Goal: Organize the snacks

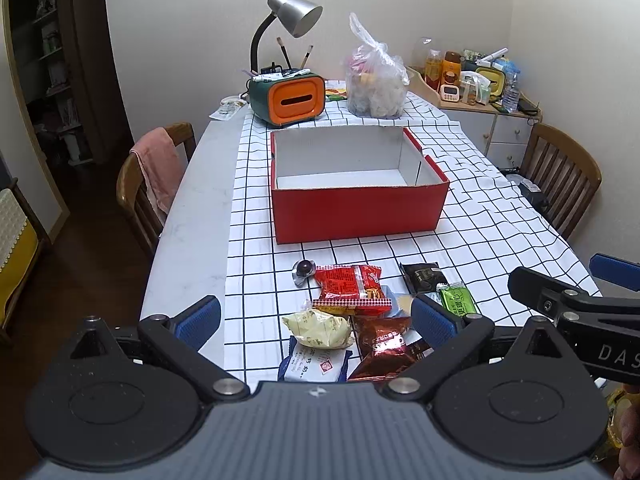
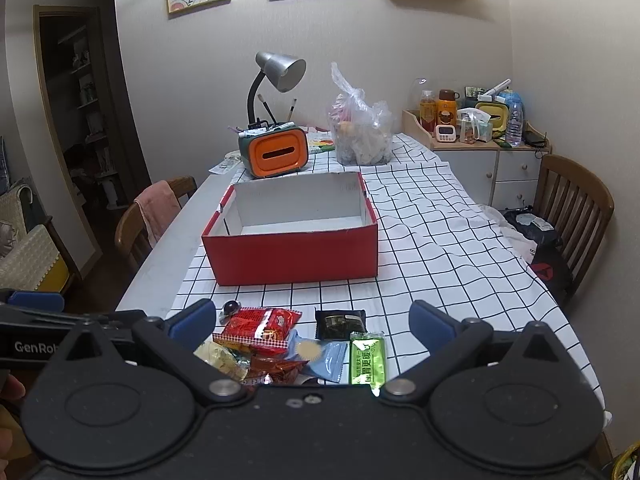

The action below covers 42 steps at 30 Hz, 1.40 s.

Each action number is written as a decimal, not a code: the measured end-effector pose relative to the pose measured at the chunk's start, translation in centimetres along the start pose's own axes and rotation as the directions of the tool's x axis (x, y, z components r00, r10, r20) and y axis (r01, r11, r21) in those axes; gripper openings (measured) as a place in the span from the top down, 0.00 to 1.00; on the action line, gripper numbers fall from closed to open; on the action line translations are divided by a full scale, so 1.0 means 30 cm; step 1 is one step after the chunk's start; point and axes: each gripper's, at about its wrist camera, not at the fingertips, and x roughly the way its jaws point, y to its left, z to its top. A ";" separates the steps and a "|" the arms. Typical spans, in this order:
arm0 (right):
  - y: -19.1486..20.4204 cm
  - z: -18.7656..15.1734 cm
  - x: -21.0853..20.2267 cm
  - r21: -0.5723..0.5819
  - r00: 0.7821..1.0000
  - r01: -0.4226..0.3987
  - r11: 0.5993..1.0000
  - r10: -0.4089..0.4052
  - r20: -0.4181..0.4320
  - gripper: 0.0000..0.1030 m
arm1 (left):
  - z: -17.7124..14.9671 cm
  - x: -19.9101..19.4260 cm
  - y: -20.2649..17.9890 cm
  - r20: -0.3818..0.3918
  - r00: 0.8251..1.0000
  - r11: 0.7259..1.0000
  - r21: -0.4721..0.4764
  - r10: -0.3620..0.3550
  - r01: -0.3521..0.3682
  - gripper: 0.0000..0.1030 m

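The left claw (image 1: 316, 322) and the right claw (image 2: 312, 322) are held wide open and empty above the snack packets (image 1: 352, 312), which are heaped at the table's (image 1: 188, 240) near edge. Farther in, the red box (image 1: 358, 184) is seen open near the middle.

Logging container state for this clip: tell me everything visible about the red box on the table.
The red box is an open-topped rectangular carton, cardboard by the look, red outside and plain white inside. No lid shows. What shows of its floor is bare, though the near wall hides the front part. It sits upright and flat on the checked tablecloth, mid-table, behind the snack pile and in front of the orange and green desk organizer and the clear plastic bag. Nothing appears to touch it besides the cloth; both grippers are well short of it.
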 end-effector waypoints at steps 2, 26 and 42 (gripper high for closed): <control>0.005 0.000 -0.001 -0.002 1.000 0.002 1.000 -0.002 0.000 0.00 | 0.000 -0.001 -0.001 -0.002 1.000 1.000 0.002 0.001 -0.001 0.01; 0.001 -0.007 -0.017 -0.003 1.000 0.009 1.000 -0.009 0.006 0.00 | -0.009 -0.009 -0.015 -0.003 1.000 1.000 0.008 -0.011 0.011 0.01; -0.008 -0.003 0.009 -0.028 1.000 0.023 0.999 -0.022 0.012 0.00 | 0.004 0.048 -0.036 -0.022 1.000 1.000 0.013 -0.007 0.008 0.01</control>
